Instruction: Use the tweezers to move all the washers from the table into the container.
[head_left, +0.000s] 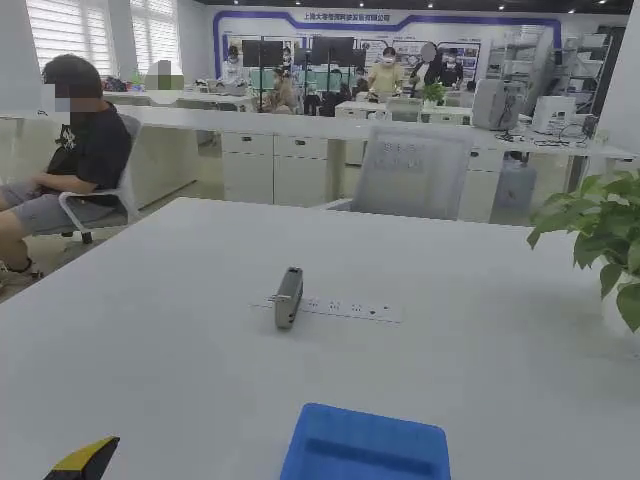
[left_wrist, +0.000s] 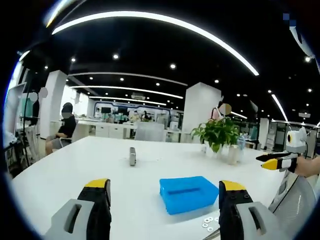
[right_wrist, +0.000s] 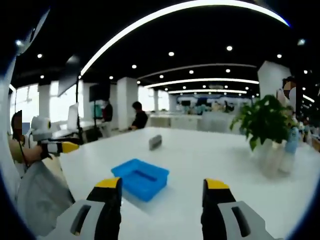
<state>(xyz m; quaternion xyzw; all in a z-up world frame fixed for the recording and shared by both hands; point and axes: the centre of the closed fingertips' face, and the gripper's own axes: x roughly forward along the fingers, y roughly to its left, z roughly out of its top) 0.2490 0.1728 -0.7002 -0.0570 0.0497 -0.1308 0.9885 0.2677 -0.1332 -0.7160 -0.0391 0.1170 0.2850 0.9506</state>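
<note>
Step, as we judge it: the start, no washer moved yet.
Left gripper (left_wrist: 165, 186), right gripper (right_wrist: 162, 185): fingers wide apart, empty.
Washers (left_wrist: 207, 223): on table (head_left: 200, 330), just near-right of blue container (left_wrist: 189, 192).
Next: we need the tweezers in hand.

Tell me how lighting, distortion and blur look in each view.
Head view: even soft light, straight lines, container cut by the bottom edge. Left gripper view: fisheye bends the ceiling light strips into arcs; washers tiny. Right gripper view: softer overall, plant slightly blurred, windows blown out.
</note>
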